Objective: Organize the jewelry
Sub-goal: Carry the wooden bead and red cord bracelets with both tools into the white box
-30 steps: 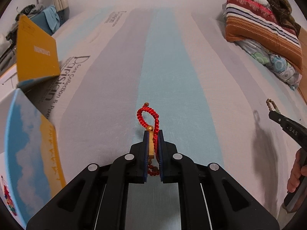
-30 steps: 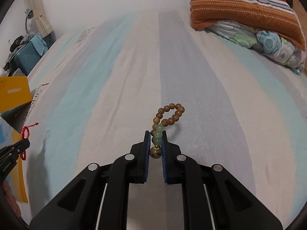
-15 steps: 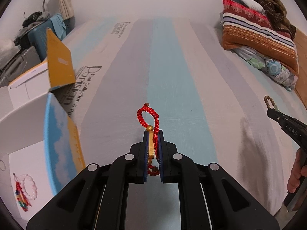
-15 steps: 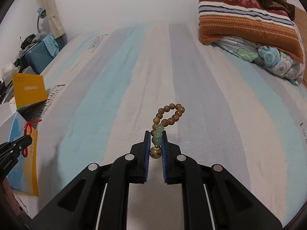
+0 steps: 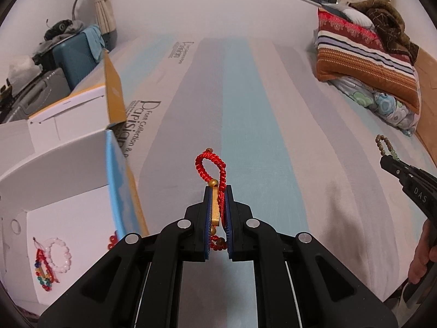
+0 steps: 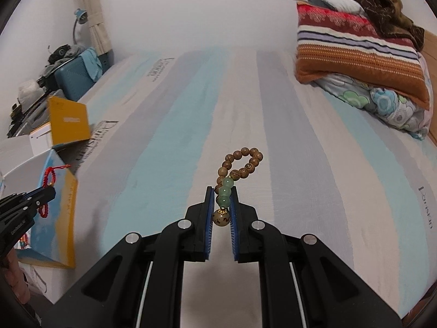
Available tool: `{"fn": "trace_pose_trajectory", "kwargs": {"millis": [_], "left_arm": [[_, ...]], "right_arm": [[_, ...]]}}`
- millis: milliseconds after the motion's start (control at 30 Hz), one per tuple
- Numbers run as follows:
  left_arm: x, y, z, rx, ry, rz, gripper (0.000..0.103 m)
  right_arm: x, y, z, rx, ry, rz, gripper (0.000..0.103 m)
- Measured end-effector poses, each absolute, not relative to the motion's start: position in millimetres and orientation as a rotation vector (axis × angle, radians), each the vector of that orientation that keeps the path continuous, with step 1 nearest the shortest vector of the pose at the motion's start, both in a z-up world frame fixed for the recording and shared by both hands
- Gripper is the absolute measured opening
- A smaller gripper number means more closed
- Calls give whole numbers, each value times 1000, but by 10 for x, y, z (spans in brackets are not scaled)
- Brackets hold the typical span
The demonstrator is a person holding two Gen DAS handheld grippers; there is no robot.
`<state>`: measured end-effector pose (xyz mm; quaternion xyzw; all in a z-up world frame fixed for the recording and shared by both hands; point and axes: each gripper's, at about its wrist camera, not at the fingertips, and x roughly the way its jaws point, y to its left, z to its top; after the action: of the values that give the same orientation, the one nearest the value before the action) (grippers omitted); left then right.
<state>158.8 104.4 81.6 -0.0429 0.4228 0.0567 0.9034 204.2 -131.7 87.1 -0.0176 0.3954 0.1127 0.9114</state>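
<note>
Above the striped bed (image 5: 245, 114), the left gripper (image 5: 217, 213) clamps a red cord bracelet (image 5: 211, 165) and the right gripper (image 6: 221, 213) clamps a bead bracelet (image 6: 240, 164), both apparently mid-carry, next needing lowering into the white box (image 5: 54, 164) beside the bed before release.

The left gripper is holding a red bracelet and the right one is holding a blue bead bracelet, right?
Not quite. The left gripper does hold the red bracelet, but the right gripper holds a brown wooden bead bracelet with a few green beads, not a blue one. The right wrist view shows it clearly.
</note>
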Motion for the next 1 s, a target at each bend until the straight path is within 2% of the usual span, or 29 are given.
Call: {"fn": "trace_pose_trajectory", "kwargs": {"millis": [433, 700, 1000], "left_arm": [[1123, 1418, 1139, -120, 824, 157, 8], [673, 2059, 1213, -164, 793, 247, 8], [251, 2800, 1101, -204, 810, 363, 8]], "right_arm": [[1520, -353, 1069, -53, 790, 381, 10], [1210, 387, 1226, -91, 761, 480, 10], [844, 1275, 1161, -176, 760, 603, 10]]}}
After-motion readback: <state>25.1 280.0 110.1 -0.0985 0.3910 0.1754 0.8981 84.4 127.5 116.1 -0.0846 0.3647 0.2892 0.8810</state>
